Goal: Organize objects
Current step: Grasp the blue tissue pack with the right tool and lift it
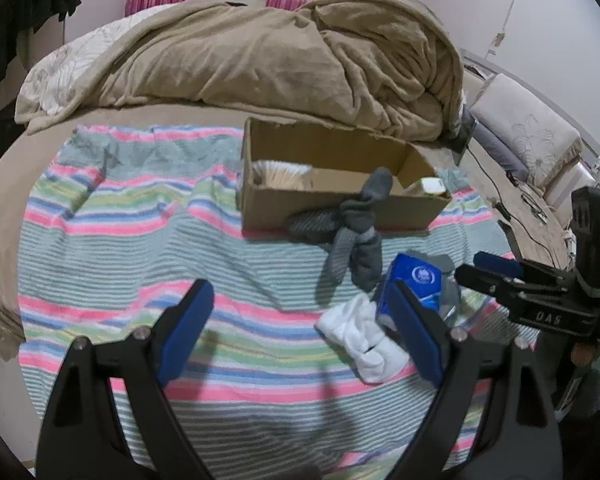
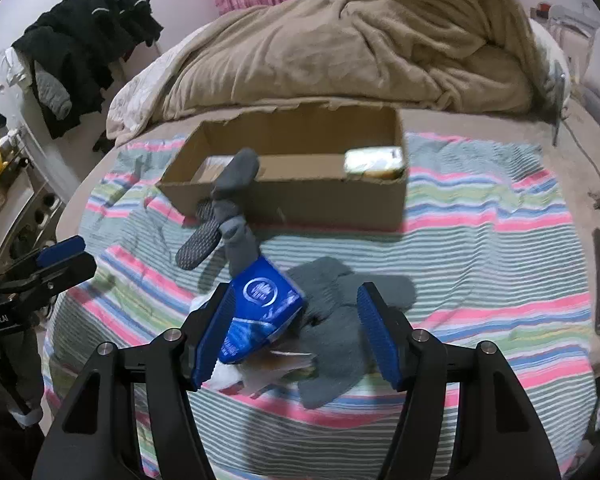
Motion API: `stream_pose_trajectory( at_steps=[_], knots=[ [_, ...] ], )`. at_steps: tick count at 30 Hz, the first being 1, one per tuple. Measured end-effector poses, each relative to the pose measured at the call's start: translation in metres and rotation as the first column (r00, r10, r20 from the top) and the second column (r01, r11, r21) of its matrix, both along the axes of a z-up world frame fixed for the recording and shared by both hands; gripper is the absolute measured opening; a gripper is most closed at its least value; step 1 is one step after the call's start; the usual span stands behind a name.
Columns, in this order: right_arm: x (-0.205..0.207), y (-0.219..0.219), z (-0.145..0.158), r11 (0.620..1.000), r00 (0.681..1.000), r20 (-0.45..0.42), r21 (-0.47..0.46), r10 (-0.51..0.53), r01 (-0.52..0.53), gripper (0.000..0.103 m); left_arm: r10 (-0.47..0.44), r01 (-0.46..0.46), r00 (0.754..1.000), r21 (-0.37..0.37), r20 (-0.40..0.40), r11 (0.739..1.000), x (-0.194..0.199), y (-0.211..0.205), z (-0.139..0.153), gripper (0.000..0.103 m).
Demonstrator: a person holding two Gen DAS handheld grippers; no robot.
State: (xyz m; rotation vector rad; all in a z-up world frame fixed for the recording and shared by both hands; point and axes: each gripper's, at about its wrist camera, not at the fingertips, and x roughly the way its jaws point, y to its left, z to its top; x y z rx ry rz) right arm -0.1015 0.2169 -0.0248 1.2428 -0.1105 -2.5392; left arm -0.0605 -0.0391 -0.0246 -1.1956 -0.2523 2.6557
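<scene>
An open cardboard box [image 1: 340, 210] [image 2: 300, 196] stands on a striped towel [image 1: 139, 240] [image 2: 480, 240] on the bed. A knotted grey sock [image 1: 356, 220] [image 2: 227, 204] leans on its front wall. A blue packet [image 1: 416, 280] [image 2: 259, 308] lies tilted on white socks [image 1: 364, 336] and a flat grey sock [image 2: 332, 336]. My left gripper [image 1: 304, 332] is open and empty, its right finger beside the packet. My right gripper [image 2: 295, 332] is open around the packet, its left finger against it.
A rumpled beige blanket [image 1: 279, 52] [image 2: 360, 40] lies behind the box. The box holds a light item [image 1: 279, 172] at its left end and a pack [image 2: 374, 162] at its right. Dark clothes [image 2: 83, 40] hang at left. Cables [image 1: 512, 196] lie at right.
</scene>
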Motion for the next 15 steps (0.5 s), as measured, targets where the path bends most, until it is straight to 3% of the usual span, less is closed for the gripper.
stream_pose_trajectory(
  at_steps=[8, 13, 15],
  knots=[
    [-0.008, -0.018, -0.021, 0.999, 0.998, 0.04, -0.004, 0.047, -0.047, 0.066, 0.008, -0.009, 1.0, 0.013, 0.029, 1.0, 0.0, -0.003, -0.014, 0.089],
    [-0.013, -0.036, -0.036, 0.995, 0.996, 0.04, 0.048, 0.08, -0.082, 0.066, 0.008, -0.009, 0.999, 0.009, 0.043, 1.0, -0.002, -0.002, -0.019, 0.089],
    [-0.013, -0.042, -0.039, 0.993, 0.995, 0.029, 0.071, 0.095, -0.096, 0.053, 0.006, -0.006, 0.999, 0.007, 0.046, 1.0, -0.003, 0.0, -0.02, 0.089]
  ],
)
